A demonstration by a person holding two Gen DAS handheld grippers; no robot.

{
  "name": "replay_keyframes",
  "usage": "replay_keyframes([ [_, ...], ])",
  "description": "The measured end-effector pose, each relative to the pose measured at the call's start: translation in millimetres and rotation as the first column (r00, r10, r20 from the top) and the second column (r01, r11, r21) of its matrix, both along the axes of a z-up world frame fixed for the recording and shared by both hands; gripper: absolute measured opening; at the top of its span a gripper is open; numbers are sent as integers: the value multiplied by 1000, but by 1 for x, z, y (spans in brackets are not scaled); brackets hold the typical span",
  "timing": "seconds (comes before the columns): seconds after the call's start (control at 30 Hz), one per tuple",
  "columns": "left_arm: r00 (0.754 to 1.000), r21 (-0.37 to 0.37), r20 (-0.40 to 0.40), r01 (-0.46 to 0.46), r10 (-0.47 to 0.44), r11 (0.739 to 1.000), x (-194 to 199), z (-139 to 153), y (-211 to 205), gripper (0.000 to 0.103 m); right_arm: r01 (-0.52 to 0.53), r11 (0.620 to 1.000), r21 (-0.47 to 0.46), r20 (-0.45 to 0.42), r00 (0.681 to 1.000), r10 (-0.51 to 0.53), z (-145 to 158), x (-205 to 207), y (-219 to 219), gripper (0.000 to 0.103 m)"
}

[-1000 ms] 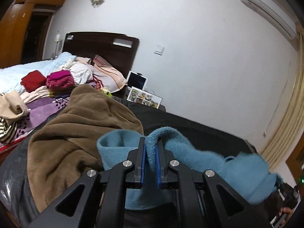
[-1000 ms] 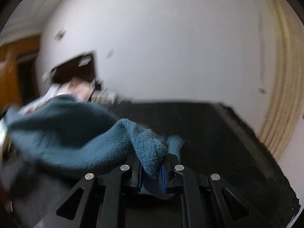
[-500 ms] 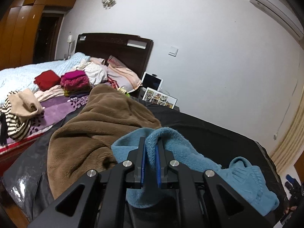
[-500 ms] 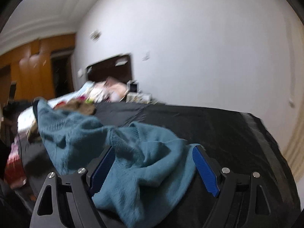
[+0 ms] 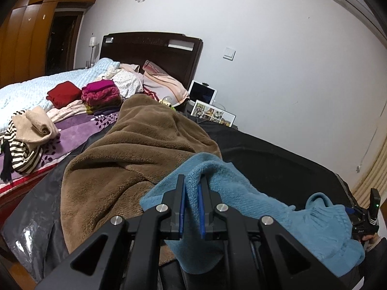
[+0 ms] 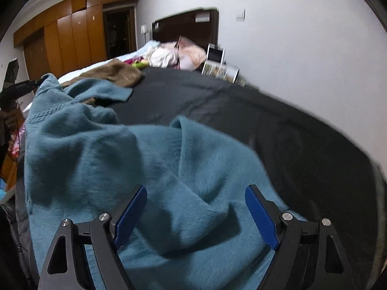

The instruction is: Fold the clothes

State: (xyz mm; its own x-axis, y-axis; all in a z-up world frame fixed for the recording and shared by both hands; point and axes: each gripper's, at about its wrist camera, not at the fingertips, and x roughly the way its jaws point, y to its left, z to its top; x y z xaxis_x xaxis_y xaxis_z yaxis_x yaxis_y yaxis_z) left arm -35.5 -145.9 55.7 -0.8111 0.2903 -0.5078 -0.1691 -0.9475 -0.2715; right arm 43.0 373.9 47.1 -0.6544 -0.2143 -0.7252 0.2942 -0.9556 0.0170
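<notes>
A blue knitted sweater (image 5: 241,193) lies rumpled on the black sheet (image 5: 278,159). My left gripper (image 5: 191,205) is shut on a raised fold of it, its blue pads pinching the knit. In the right wrist view the same blue sweater (image 6: 121,159) spreads across the black sheet (image 6: 266,120). My right gripper (image 6: 196,212) hovers over it with jaws wide and closing; a loose fold lies between the pads, which do not press on it. The right gripper (image 5: 362,217) also shows at the left wrist view's right edge, in a hand.
A brown fleece blanket (image 5: 125,157) is heaped left of the sweater. Beyond it a bed (image 5: 29,91) holds folded red and magenta clothes (image 5: 96,94), a beige and striped pile (image 5: 26,130), and pillows. A tablet and photo frame (image 5: 210,113) stand by the headboard. Wooden wardrobes (image 6: 67,38) fill the left wall.
My right gripper let go of the sweater, opened wide, and swung down over the cloth now lying on the sheet. My left gripper kept its grip and sank slightly.
</notes>
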Motion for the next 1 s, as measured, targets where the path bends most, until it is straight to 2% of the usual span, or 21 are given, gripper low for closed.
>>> replay_keyframes([
  [0.03,1000,-2,4,-1,1,1000,-2,-1,0,11,-10,1000,0,25,1000,10,-5,-2,1,61],
  [0.07,1000,-5,9,-1,2,1000,-4,-3,1,11,-19,1000,5,38,999,19,-8,-1,0,52],
  [0.2,1000,-12,17,-3,3,1000,-10,-7,5,11,-61,998,30,67,996,59,-14,8,-5,46],
  [0.3,1000,-15,18,-4,4,1000,-12,-7,7,11,-52,997,51,64,997,49,-11,14,-9,31],
  [0.33,1000,-13,15,-3,3,1000,-11,-6,7,11,-34,997,74,51,998,30,-9,20,-13,21],
  [0.37,1000,-12,11,-2,2,1000,-10,-5,7,11,-13,995,99,36,999,10,-7,25,-17,15],
  [0.47,1000,-7,0,0,0,1000,-6,-1,7,11,66,984,164,-16,998,-64,2,44,-25,10],
  [0.57,1000,0,-22,7,-7,1000,0,8,10,11,227,955,191,-149,968,-200,33,68,-22,10],
  [0.6,999,3,-31,11,-11,1000,2,11,12,11,279,940,194,-200,950,-241,46,77,-20,10],
  [0.73,995,36,-93,45,-41,998,16,35,20,11,510,845,160,-448,801,-398,116,118,-5,9],
  [0.87,980,68,-187,86,-71,994,36,68,30,11,656,747,107,-623,630,-464,170,157,-3,9],
  [0.93,968,94,-240,97,-72,991,47,88,30,11,694,718,57,-688,548,-476,195,177,-10,9],
  [1.0,954,123,-291,109,-69,986,58,110,30,11,734,680,4,-756,447,-478,223,201,-18,9],
])
